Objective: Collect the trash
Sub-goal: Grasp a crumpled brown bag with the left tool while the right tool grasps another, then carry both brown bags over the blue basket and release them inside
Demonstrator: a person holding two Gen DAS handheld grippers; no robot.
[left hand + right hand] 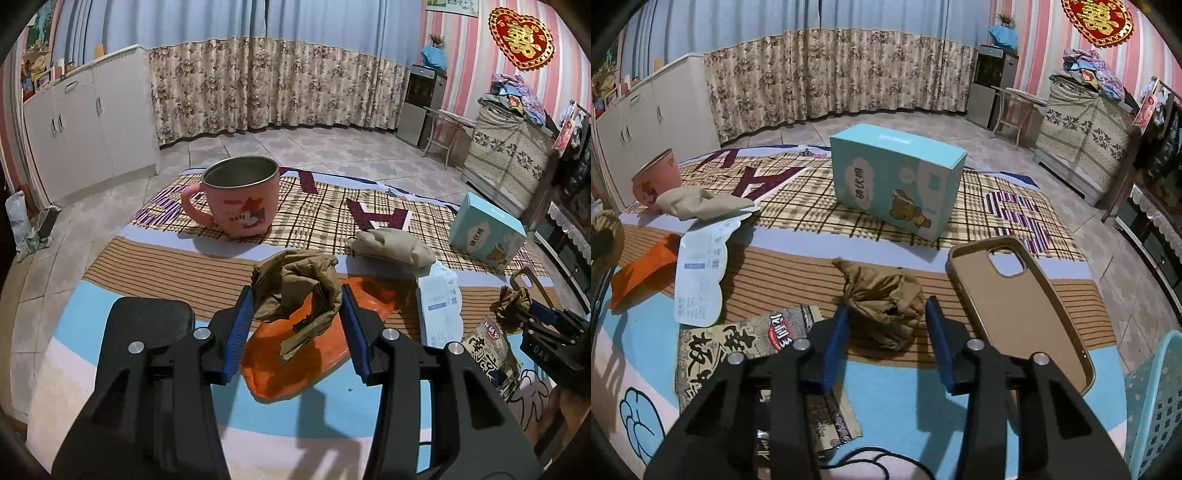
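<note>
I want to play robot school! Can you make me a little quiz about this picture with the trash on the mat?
1. True or false: the pink cup is lying on its side.
2. What sits between the fingers of the left gripper? A) brown crumpled paper B) a spoon C) a sock
3. Fill in: the phone case lies to the ____ of the right gripper in the right wrist view.

Key: 1 false, it stands upright. 2 A. 3 right.
</note>
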